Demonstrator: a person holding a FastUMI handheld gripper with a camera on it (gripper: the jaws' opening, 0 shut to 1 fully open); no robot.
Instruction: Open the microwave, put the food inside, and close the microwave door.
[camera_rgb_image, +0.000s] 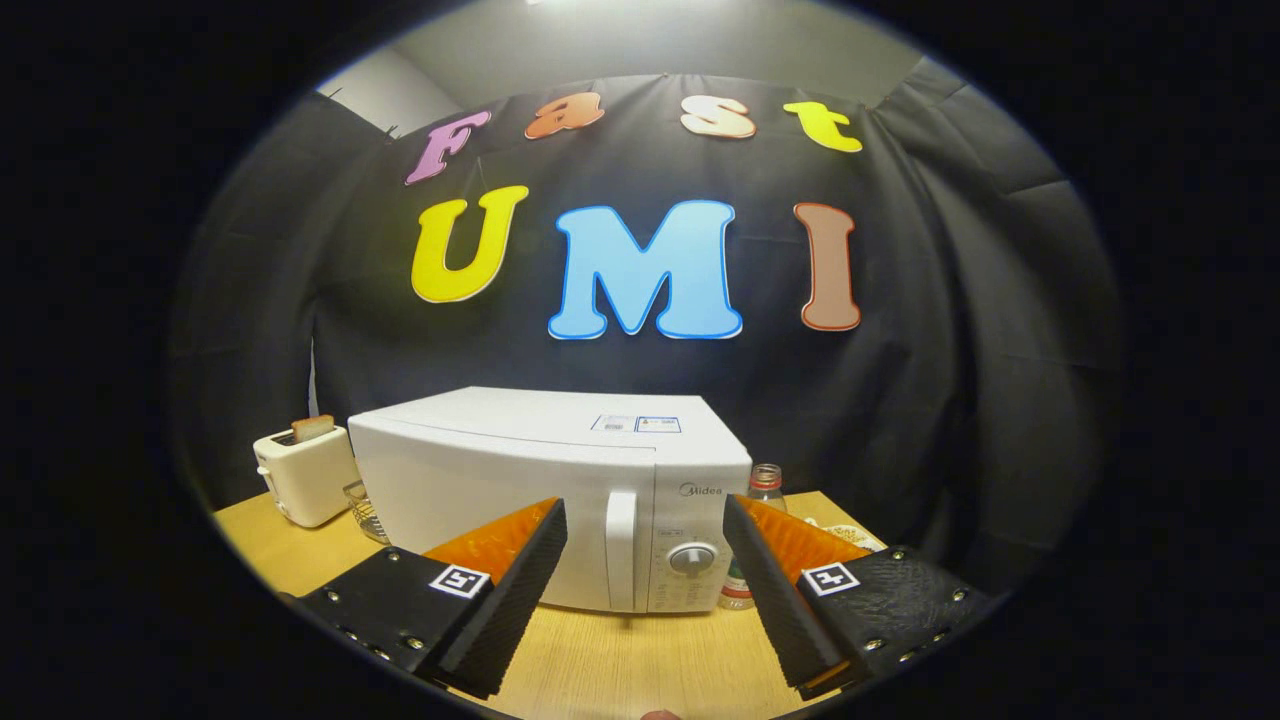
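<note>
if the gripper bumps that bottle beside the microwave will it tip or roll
Probably tips easily: the bottle stands upright, tall and narrow, beside the microwave. Once down, its round body would likely roll on the wooden table. The gripper is open, short of it.

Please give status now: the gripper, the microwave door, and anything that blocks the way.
Gripper open, holding nothing. Microwave door shut, its handle just ahead between the fingers. Toaster and bottle flank the microwave, nothing before the door.
</note>
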